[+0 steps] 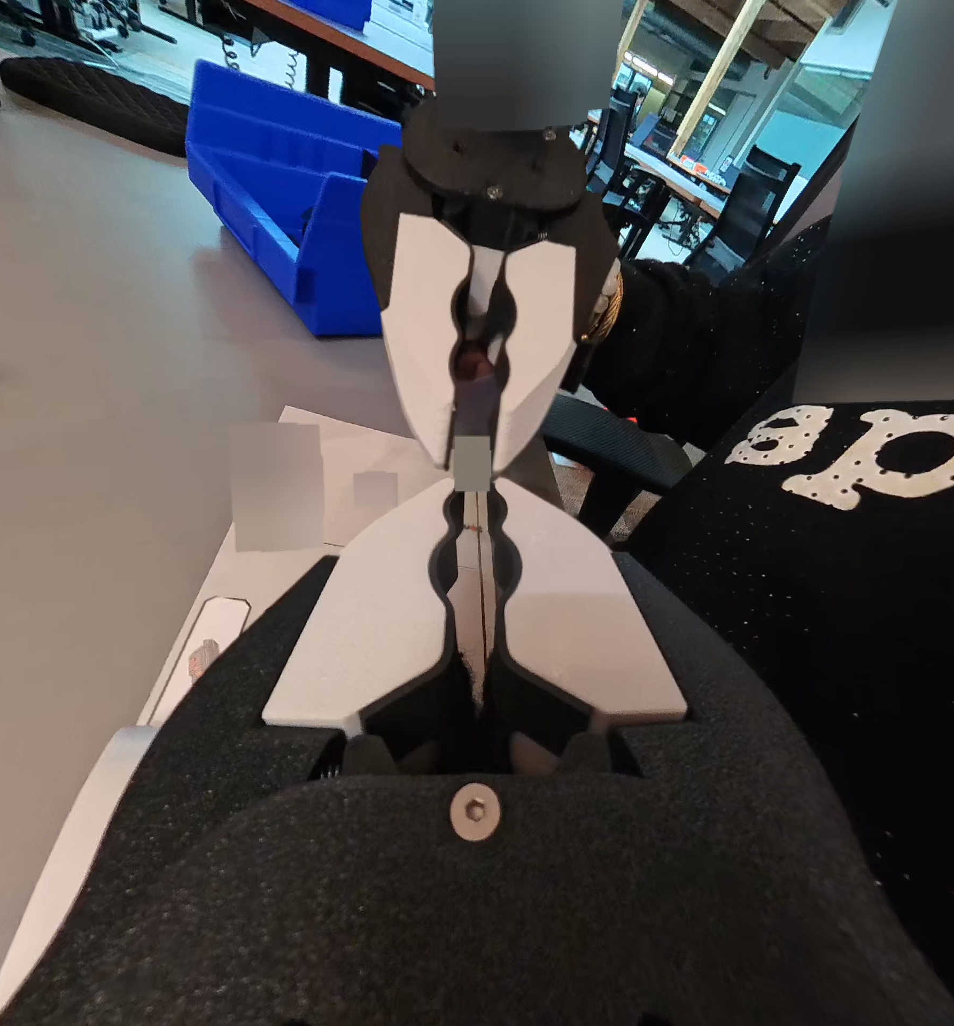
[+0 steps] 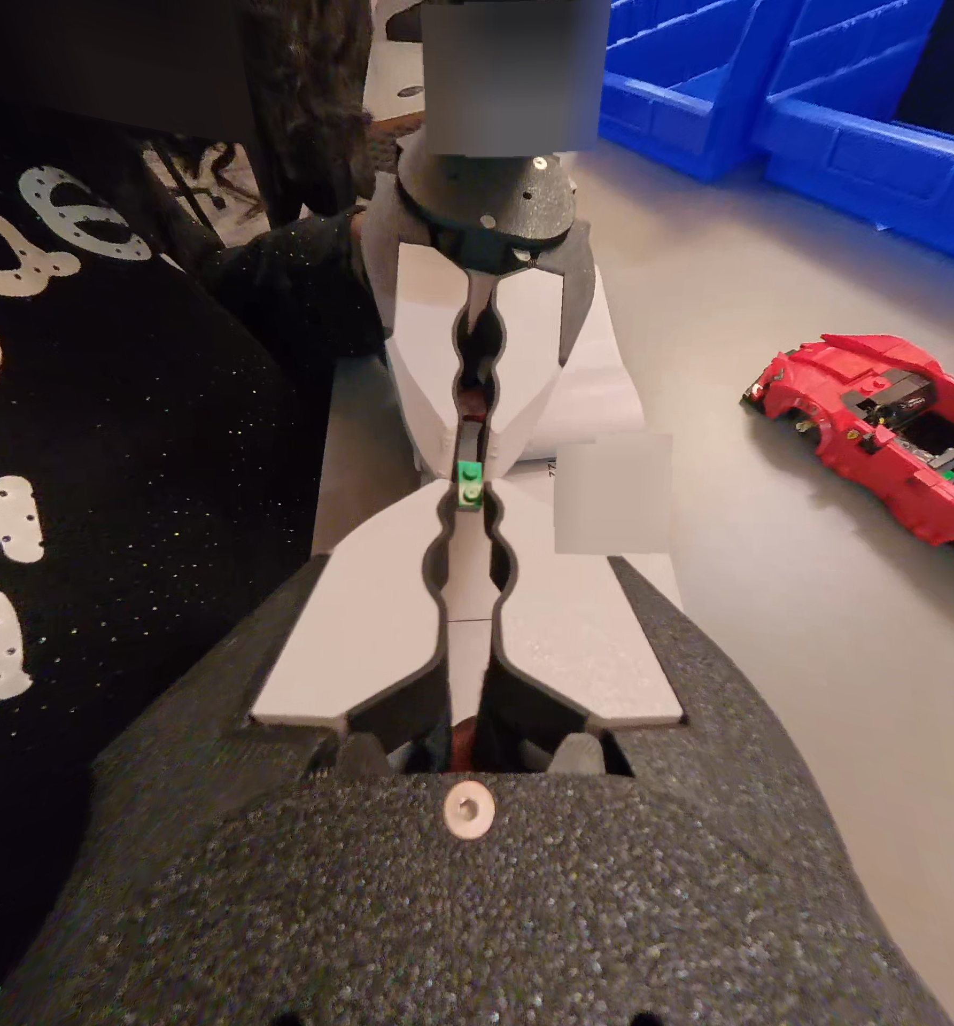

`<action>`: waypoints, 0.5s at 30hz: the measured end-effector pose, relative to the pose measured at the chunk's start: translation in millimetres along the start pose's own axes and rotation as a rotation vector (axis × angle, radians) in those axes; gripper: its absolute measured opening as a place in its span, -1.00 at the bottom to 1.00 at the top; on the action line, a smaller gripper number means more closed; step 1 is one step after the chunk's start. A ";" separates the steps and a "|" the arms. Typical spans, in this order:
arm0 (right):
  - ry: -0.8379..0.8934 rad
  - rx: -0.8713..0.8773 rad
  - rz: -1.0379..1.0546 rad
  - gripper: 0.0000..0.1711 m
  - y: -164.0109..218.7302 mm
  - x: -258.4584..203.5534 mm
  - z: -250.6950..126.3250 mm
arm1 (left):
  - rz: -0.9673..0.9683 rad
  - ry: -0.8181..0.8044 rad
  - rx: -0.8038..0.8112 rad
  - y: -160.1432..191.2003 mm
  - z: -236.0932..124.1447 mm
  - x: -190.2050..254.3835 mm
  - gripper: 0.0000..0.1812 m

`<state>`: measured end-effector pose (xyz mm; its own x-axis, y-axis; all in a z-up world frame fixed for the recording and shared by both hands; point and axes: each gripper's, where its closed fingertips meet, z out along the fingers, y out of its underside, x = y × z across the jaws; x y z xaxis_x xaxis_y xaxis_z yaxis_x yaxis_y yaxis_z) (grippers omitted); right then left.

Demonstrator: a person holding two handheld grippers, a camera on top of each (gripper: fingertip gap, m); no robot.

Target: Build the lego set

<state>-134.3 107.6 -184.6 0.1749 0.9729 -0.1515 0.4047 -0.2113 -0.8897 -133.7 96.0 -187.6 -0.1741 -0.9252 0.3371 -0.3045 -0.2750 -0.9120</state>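
My two grippers meet tip to tip above the white instruction sheet [image 2: 591, 383]. In the right wrist view my right gripper [image 2: 470, 499] is shut on a small green two-stud plate [image 2: 470, 491]. Facing it, the left gripper [image 2: 472, 466] is shut on a narrow black piece [image 2: 470, 438] that touches the far end of the green plate. In the left wrist view my left gripper [image 1: 473, 491] has its jaws nearly together. The right gripper [image 1: 472, 461] points back at it. A blur patch hides the pieces at the junction there.
A partly built red Lego car [image 2: 880, 433] lies on the grey table [image 2: 741, 666] to the right. Blue bins [image 2: 796, 100] stand behind it, and one shows in the left wrist view [image 1: 285, 211]. A person in a black top [image 1: 796, 583] sits close. A chair armrest [image 1: 613, 438] is nearby. Less than 4 cm separates the two grippers' tips.
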 end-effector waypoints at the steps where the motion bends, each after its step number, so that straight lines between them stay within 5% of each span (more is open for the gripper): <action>1: 0.002 -0.006 -0.009 -0.90 1.0 -0.4 0.6 | -0.001 -0.003 -0.004 0.5 1.1 -1.0 -0.92; 8: 0.185 -0.253 -0.154 -0.90 49.6 31.0 -4.9 | -0.059 -0.122 -0.033 3.4 -14.4 -19.4 -0.84; 15: 0.165 -0.375 -0.220 -0.90 73.9 39.2 0.3 | -0.054 -0.346 0.000 -2.3 -61.5 -45.4 -0.84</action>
<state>-97.8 130.1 -256.4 0.1770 0.9768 0.1208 0.7397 -0.0510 -0.6710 -182.7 154.8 -186.4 0.1706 -0.9430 0.2857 -0.3042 -0.3262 -0.8950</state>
